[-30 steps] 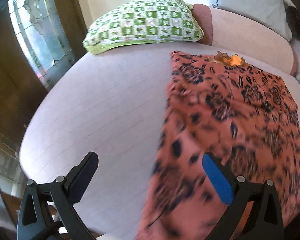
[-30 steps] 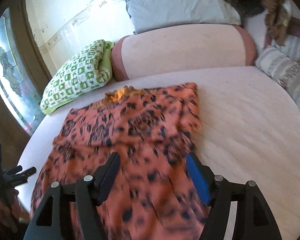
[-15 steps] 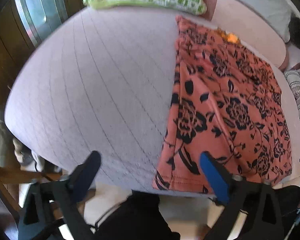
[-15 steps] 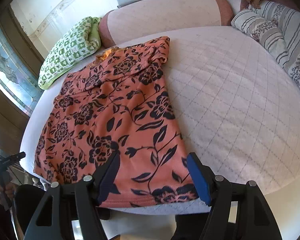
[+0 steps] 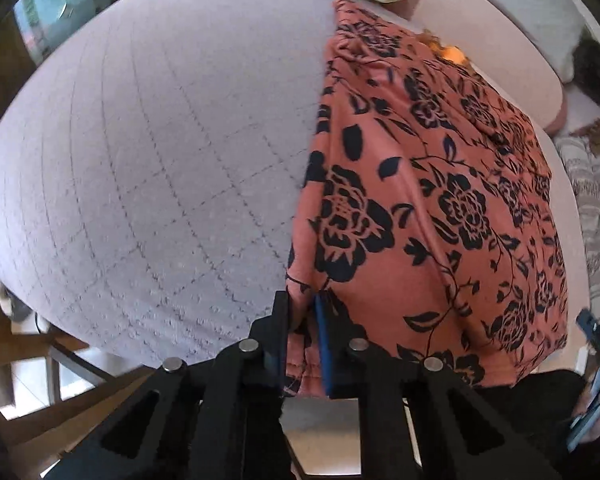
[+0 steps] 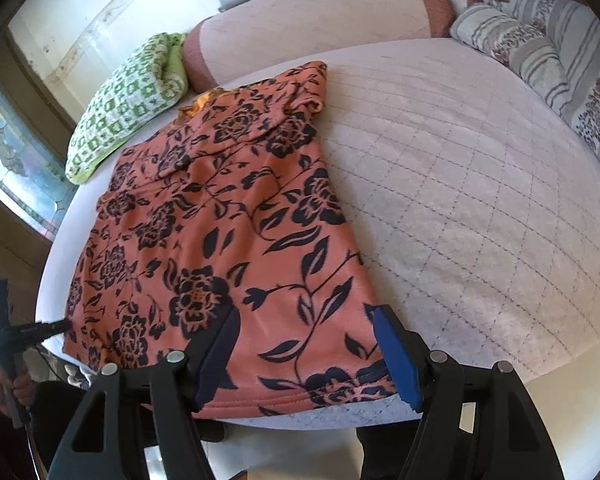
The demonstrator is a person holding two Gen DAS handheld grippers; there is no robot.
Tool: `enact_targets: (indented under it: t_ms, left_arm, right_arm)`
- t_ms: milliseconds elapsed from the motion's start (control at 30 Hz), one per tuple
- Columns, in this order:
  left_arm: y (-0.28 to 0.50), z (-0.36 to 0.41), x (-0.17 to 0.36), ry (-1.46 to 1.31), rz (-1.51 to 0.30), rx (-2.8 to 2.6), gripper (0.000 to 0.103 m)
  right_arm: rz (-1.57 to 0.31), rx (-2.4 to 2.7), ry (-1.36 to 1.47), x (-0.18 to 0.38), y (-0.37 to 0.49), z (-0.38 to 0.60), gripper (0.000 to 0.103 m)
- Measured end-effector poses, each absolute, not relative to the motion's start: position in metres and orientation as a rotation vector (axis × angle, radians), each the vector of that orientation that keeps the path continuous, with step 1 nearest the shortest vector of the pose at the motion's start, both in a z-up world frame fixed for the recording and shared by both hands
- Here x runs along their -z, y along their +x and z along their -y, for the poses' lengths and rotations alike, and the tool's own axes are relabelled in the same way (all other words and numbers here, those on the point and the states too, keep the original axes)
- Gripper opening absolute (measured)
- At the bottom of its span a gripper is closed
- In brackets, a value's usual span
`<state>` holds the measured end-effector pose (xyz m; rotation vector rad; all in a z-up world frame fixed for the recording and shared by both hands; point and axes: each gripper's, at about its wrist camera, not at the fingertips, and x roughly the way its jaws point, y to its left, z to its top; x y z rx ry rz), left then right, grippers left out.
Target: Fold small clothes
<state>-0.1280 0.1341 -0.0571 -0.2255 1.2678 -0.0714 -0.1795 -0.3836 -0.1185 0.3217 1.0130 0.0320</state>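
Left wrist view: your left gripper point(image 5: 302, 340) has just closed its jaws, pinching the orange floral garment point(image 5: 440, 208) at its lower-left hem corner; your right gripper point(image 6: 306, 356) hangs spread over the lower-right hem, nothing folded yet

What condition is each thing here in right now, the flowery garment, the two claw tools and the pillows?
Orange floral garment: spread flat on the bed, its near hem at the edge.
Left gripper: just closed, pinching the garment's near left hem corner.
Right gripper: open, poised over the near right hem corner, gripping nothing.
Green checked pillow: lying at the bed's far left.
Striped pillows: lying along the right.
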Motion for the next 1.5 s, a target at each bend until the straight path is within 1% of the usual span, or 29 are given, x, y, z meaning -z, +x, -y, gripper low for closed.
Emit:
enact_targets:
  t_ms: [67, 100, 133, 200, 233, 300, 367, 400, 533, 600, 667, 733, 800, 833, 867, 900, 967, 1067, 1233, 1400, 1500]
  left_arm:
    - [-0.127, -0.133, 0.055, -0.238, -1.263, 0.089, 0.014]
    - [-0.126, -0.135, 0.056, -0.260, -1.265, 0.098, 0.021]
    - [-0.126, -0.138, 0.055, -0.279, -1.266, 0.106, 0.032]
    - [-0.123, -0.140, 0.056, -0.321, -1.270, 0.130, 0.042]
    - [-0.122, -0.137, 0.057, -0.324, -1.265, 0.135, 0.042]
    - [-0.121, -0.128, 0.056, -0.291, -1.251, 0.152, 0.042]
    - [-0.116, -0.114, 0.057, -0.246, -1.245, 0.183, 0.025]
    - [-0.114, -0.111, 0.058, -0.231, -1.245, 0.192, 0.012]
    - [-0.112, -0.103, 0.056, -0.196, -1.234, 0.215, 0.008]
    - [-0.110, -0.103, 0.057, -0.204, -1.235, 0.222, 0.008]
    - [-0.107, -0.105, 0.058, -0.217, -1.246, 0.226, 0.008]
    - [-0.107, -0.107, 0.060, -0.226, -1.255, 0.232, 0.008]
    - [-0.108, -0.113, 0.058, -0.239, -1.259, 0.236, 0.008]
    - [-0.108, -0.115, 0.058, -0.247, -1.257, 0.239, 0.008]
    - [-0.108, -0.115, 0.057, -0.251, -1.254, 0.243, 0.008]
    - [-0.108, -0.117, 0.057, -0.253, -1.249, 0.249, 0.006]
    - [-0.109, -0.119, 0.052, -0.258, -1.236, 0.267, 0.006]
    - [-0.107, -0.127, 0.034, -0.300, -1.186, 0.334, 0.005]
    - [-0.081, -0.144, -0.008, -0.370, -1.116, 0.410, 0.005]
    - [-0.013, -0.153, -0.052, -0.410, -1.058, 0.459, 0.005]
    - [0.057, -0.151, -0.071, -0.438, -1.024, 0.442, 0.005]
  right_arm:
    - [-1.023, -0.013, 0.336, 0.123, -0.176, 0.388, 0.072]
    - [-1.030, -0.007, 0.343, 0.126, -0.174, 0.390, 0.072]
    - [-1.036, -0.002, 0.349, 0.128, -0.173, 0.391, 0.072]
    - [-1.046, 0.005, 0.354, 0.131, -0.172, 0.394, 0.072]
    - [-1.048, 0.008, 0.358, 0.132, -0.171, 0.395, 0.072]
    - [-1.047, 0.014, 0.371, 0.134, -0.170, 0.397, 0.072]
    - [-1.046, 0.028, 0.380, 0.135, -0.168, 0.400, 0.072]
    - [-1.047, 0.037, 0.386, 0.137, -0.166, 0.402, 0.072]
    - [-1.059, 0.085, 0.385, 0.144, -0.160, 0.407, 0.072]
    - [-1.113, 0.094, 0.372, 0.153, -0.155, 0.405, 0.072]
    - [-1.116, 0.093, 0.307, 0.154, -0.153, 0.395, 0.073]
    - [-1.126, 0.053, 0.229, 0.155, -0.153, 0.379, 0.063]
    - [-1.128, 0.032, 0.137, 0.154, -0.154, 0.363, 0.038]
    - [-1.131, 0.003, 0.122, 0.152, -0.154, 0.357, 0.020]
    - [-1.139, -0.022, 0.128, 0.151, -0.154, 0.354, 0.011]
    - [-1.154, -0.046, 0.131, 0.149, -0.152, 0.351, 0.009]
    - [-1.165, -0.093, 0.123, 0.145, -0.150, 0.346, 0.009]
    - [-1.155, -0.186, 0.241, 0.132, -0.144, 0.349, 0.009]
    - [-1.052, -0.333, 0.424, 0.087, -0.117, 0.361, 0.009]
    - [-0.916, -0.361, 0.549, 0.040, -0.051, 0.378, 0.008]
    - [-0.841, -0.321, 0.584, 0.022, 0.008, 0.393, 0.008]
